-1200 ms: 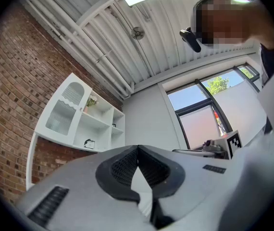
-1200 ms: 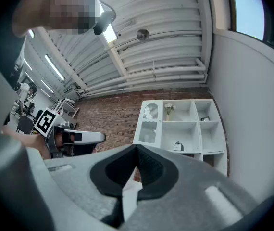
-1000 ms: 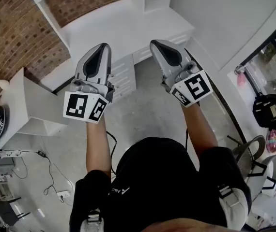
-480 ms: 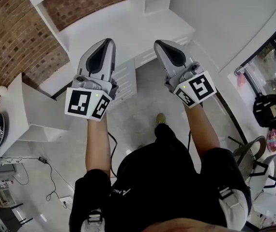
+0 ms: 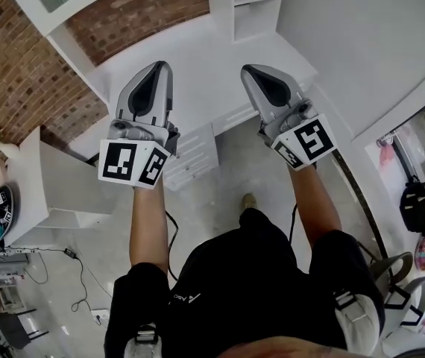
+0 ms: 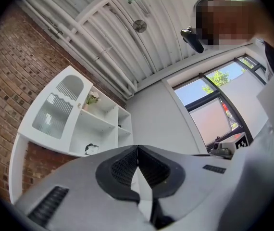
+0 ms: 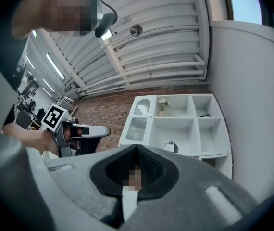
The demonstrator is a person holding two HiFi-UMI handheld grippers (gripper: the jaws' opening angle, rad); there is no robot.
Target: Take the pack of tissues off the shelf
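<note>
The pack of tissues [image 7: 170,147] is a small dark-and-white packet on a lower shelf of the white shelf unit [image 7: 194,129], which stands against a brick wall. It also shows in the left gripper view as the pack of tissues [image 6: 92,148] in that shelf unit [image 6: 103,124]. My left gripper [image 5: 155,77] and right gripper [image 5: 257,75] are held up side by side, well short of the shelf. The left gripper's [image 6: 137,148] jaws meet with nothing between them. The right gripper [image 7: 137,147] is likewise shut and empty. The pack is hidden in the head view.
A small plant [image 7: 163,103] stands on an upper shelf. Below the shelves run a white counter [image 5: 190,58] and drawers [image 5: 194,155]. A white table [image 5: 56,185] is at the left, cables [image 5: 71,263] lie on the floor, and chairs [image 5: 410,282] are at the right.
The view has moved forward toward the shelf unit, and a foot has come into sight. Both grippers stay shut and have risen slightly, keeping the same spacing.
</note>
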